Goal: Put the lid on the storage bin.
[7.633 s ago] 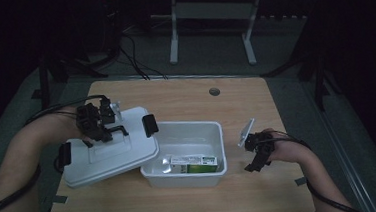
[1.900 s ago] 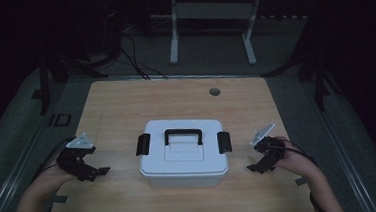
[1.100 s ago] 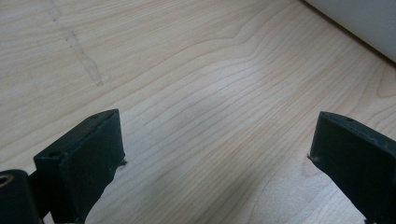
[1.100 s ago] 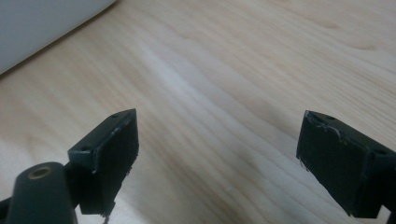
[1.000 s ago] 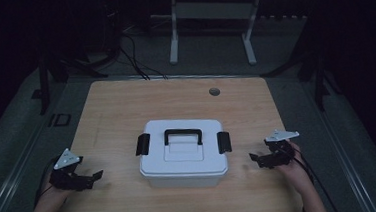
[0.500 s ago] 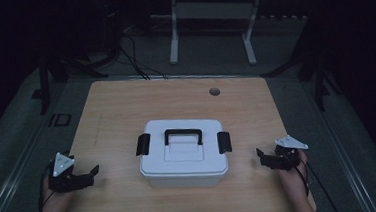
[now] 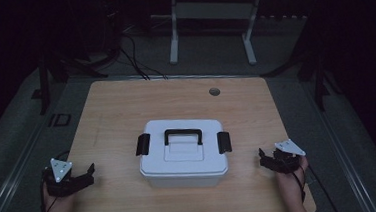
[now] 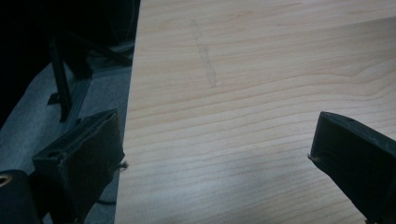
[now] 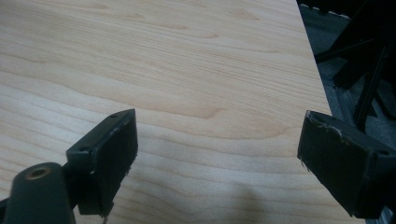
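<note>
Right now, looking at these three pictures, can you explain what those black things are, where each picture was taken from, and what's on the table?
A person holds a hand-held two-jaw gripper in each hand. The high view looks down on the wooden table: the left gripper and right gripper rest near its edges, either side of a closed white box with a black handle. The other two pictures come from cameras riding on each gripper, looking along its black jaws, which stand wide open over bare wood. Nothing is held.

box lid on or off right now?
On. The white lid sits flush over the box, handle flat, black latches at both ends.
</note>
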A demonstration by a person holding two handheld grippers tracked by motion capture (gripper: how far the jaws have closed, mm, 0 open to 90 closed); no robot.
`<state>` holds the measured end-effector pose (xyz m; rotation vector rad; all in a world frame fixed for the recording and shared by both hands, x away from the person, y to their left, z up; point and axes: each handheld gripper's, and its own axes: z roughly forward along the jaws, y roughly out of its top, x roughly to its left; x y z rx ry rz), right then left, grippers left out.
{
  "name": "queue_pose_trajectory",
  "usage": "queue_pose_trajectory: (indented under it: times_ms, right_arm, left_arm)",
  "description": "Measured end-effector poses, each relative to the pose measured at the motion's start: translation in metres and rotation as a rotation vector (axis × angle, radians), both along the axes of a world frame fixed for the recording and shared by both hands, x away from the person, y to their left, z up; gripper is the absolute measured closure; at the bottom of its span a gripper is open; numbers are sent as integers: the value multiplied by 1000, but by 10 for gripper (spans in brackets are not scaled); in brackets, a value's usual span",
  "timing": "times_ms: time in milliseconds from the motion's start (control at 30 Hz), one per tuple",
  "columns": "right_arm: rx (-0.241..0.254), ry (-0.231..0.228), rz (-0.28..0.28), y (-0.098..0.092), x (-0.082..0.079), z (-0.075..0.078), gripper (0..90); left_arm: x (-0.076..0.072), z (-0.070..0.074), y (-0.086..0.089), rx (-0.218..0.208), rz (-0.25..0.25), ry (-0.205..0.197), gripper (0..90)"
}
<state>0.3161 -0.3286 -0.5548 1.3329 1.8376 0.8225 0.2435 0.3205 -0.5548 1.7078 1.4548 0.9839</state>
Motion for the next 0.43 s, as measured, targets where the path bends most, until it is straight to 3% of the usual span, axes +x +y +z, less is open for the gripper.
queue_pose_trajectory:
  times_ms: [167,267,433]
  right_arm:
    - [28,-19,-17,-3,-1,2,119]
    - [51,-29,-22,-5,-2,3,119]
    - [58,-29,-19,-6,-2,2,120]
  left_arm:
    - [-2,-2,-8,24,21,-23,26]
    - [0,-5,-11,50,2,-4,25]
    - [-2,-6,-11,27,-7,-16,25]
